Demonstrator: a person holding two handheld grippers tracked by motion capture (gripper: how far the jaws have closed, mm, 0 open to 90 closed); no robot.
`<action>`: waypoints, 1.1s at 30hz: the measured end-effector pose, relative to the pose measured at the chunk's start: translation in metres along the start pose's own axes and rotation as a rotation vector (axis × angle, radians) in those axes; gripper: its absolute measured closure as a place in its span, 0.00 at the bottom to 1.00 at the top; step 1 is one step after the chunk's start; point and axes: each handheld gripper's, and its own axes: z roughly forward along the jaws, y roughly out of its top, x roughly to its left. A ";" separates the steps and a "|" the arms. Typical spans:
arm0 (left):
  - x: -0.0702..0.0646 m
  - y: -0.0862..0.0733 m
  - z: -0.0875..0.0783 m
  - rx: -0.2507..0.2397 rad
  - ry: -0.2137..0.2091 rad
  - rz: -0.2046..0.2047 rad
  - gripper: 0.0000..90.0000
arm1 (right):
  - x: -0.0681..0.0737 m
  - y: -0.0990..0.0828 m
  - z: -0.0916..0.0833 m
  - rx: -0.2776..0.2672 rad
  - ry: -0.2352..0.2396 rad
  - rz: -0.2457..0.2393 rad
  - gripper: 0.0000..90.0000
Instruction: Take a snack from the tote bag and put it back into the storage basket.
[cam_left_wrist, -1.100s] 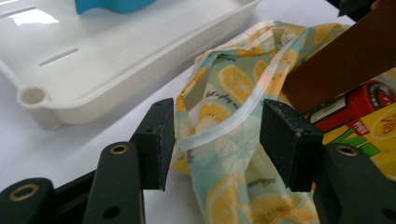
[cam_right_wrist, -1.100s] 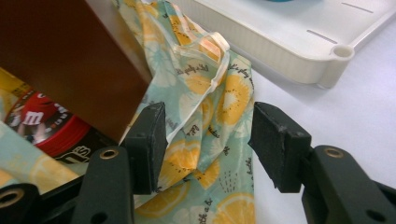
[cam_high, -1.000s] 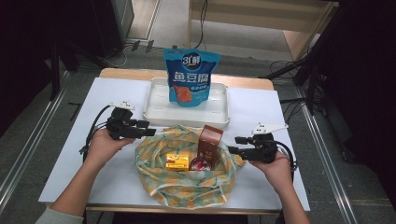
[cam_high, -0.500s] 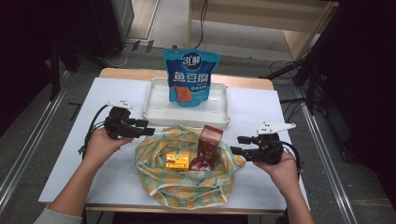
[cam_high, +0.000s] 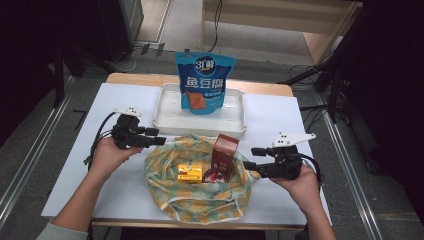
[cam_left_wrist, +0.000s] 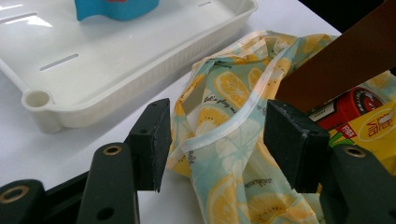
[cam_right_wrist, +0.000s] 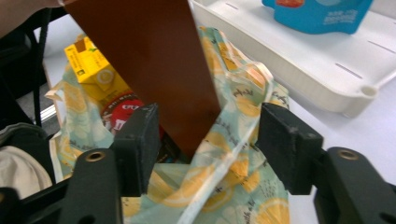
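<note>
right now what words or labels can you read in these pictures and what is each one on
"鱼豆腐": big white characters on the blue pouch standing in the white tray.
"31鲜": the logo at the pouch's top, roughly; small.
Cursive black script on the lemon-print bag: too blurred to read.
White print on the red can: too small to read.
Print on the yellow carton: blurred.
Brown box: no readable text.
</note>
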 end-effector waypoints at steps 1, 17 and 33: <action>0.000 0.000 0.000 0.001 0.000 0.000 0.47 | 0.001 0.001 0.000 0.007 0.006 0.000 0.42; 0.001 -0.004 -0.004 -0.013 -0.002 0.011 0.43 | 0.015 0.012 0.016 0.027 0.020 -0.052 0.32; 0.002 -0.008 -0.006 -0.019 0.005 0.008 0.42 | 0.026 0.031 0.033 0.047 0.037 -0.096 0.28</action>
